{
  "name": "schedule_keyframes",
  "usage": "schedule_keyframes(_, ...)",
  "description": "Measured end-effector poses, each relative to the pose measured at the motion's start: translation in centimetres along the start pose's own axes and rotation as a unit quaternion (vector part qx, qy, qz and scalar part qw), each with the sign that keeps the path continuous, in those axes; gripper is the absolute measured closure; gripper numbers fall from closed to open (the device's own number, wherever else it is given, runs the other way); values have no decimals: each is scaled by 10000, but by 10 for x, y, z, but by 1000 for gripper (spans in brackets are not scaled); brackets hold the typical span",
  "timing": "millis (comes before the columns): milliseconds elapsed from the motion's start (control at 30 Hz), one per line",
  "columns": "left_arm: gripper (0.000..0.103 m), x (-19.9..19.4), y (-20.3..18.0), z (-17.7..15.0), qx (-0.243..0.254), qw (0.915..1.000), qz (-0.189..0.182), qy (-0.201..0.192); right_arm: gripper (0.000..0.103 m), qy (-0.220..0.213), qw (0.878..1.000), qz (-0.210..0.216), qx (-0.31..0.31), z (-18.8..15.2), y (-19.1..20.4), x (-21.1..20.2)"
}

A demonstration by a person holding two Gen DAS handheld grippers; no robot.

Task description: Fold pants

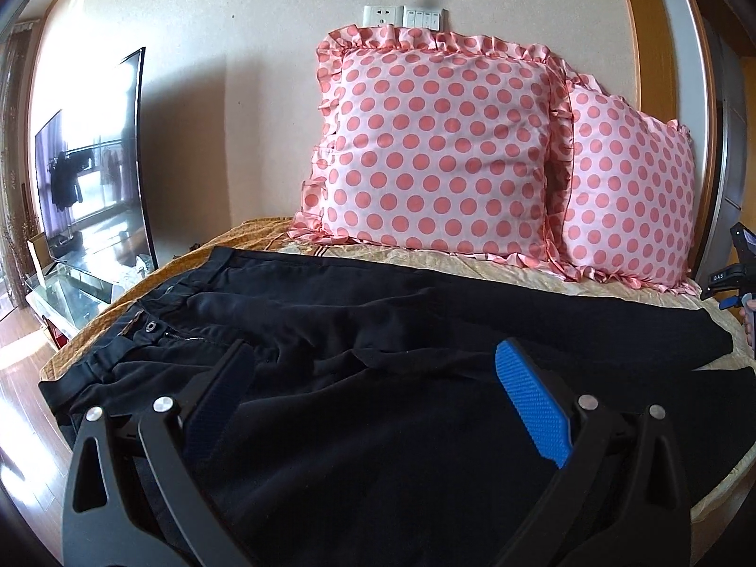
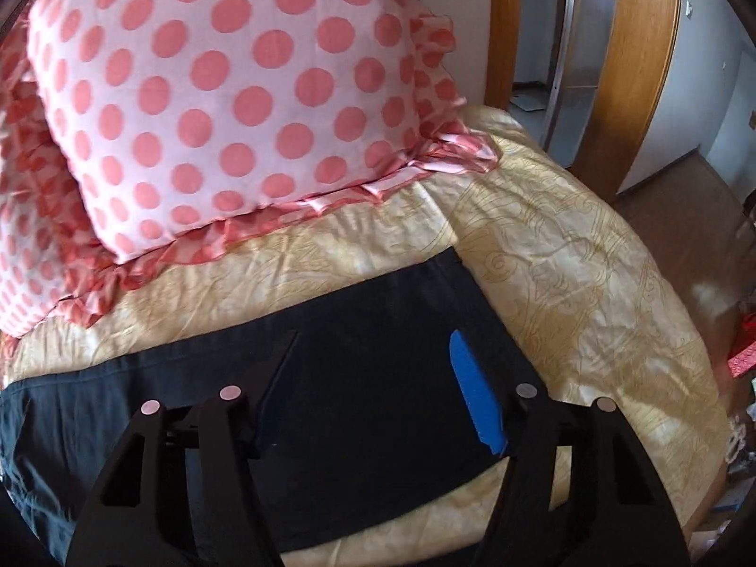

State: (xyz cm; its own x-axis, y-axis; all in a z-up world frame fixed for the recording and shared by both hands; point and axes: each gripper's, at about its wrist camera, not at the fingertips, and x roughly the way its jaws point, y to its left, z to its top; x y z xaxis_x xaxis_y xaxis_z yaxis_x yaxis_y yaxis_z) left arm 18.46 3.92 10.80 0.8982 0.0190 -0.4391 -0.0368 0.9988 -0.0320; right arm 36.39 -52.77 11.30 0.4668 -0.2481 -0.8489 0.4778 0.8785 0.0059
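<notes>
Black pants [image 1: 378, 330] lie spread flat across the bed, waistband with button to the left, legs running right. My left gripper [image 1: 373, 354] is open and empty, hovering over the seat and thigh area. In the right wrist view one black leg end [image 2: 378, 378] lies on the yellow bedspread, its hem to the right. My right gripper [image 2: 373, 345] is open and empty, just above that leg near the hem. The right gripper also shows at the far right edge of the left wrist view [image 1: 737, 264].
Two pink polka-dot pillows [image 1: 439, 151] lean against the wall behind the pants, also seen in the right wrist view [image 2: 212, 94]. The yellow bedspread [image 2: 567, 260] falls off to the right. A TV [image 1: 99, 165] on a glass stand is left of the bed. A wooden door frame [image 2: 633, 71] stands at right.
</notes>
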Motion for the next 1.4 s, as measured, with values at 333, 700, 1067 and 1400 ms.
schedule_keyframes(333, 2, 40, 5, 2, 37, 9990, -244, 383, 48, 134, 9974, -671, -205, 26, 2, 49)
schedule_keyframes(700, 2, 59, 4, 1, -126, 9977, -342, 571, 81, 153, 9988, -328, -332, 24, -16, 68)
schedule_keyframes(1067, 2, 61, -8, 0, -68, 9971, -314, 692, 51, 144, 9997, 173, -125, 26, -34, 75)
schedule_keyframes(1400, 2, 55, -19, 0, 40, 9968, -395, 690, 78, 218, 9946, 999, 156, 22, -63, 90)
